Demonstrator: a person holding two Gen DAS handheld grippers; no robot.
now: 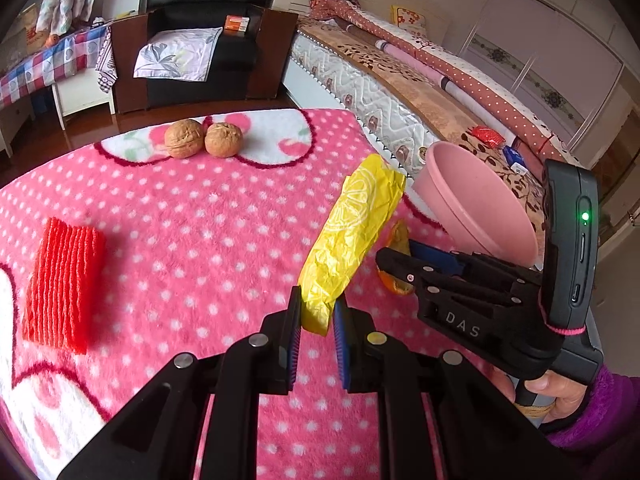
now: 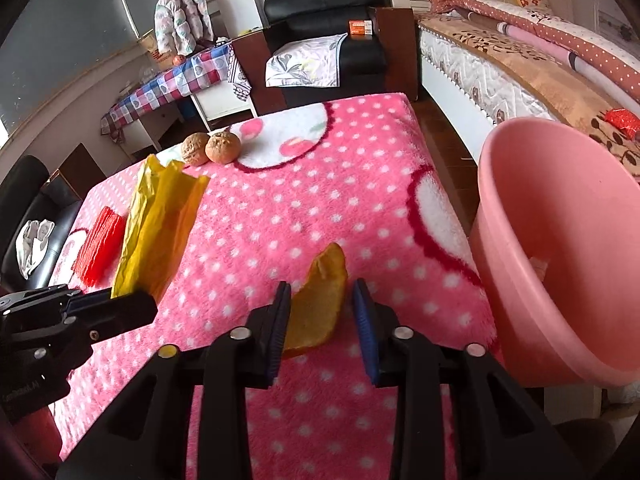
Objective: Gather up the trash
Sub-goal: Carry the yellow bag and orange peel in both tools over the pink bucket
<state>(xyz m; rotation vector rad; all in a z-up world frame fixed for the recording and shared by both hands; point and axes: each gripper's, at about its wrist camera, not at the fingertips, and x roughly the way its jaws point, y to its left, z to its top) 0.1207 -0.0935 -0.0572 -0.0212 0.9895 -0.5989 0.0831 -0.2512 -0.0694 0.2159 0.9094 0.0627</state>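
My left gripper (image 1: 318, 298) is shut on the lower end of a crumpled yellow wrapper (image 1: 352, 232), which stands up off the pink dotted blanket (image 1: 192, 240). From the right wrist view, the same wrapper (image 2: 156, 224) sticks up from the left gripper (image 2: 132, 308) at the left. An orange peel (image 2: 320, 304) lies between the fingers of my right gripper (image 2: 323, 286); the left pad touches it and the right pad stands a little apart, so the gripper is open. The right gripper (image 1: 396, 256) shows in the left wrist view beside the wrapper. A tilted pink basin (image 2: 560, 240) sits at the right.
Two walnuts (image 1: 202, 140) lie at the blanket's far edge, and a red foam net (image 1: 64, 284) lies at the left. A bed (image 1: 400, 92) runs along the right, behind the pink basin (image 1: 476, 208). A black armchair (image 1: 200, 40) stands beyond. A hand in a purple sleeve (image 1: 588, 408) holds the right gripper.
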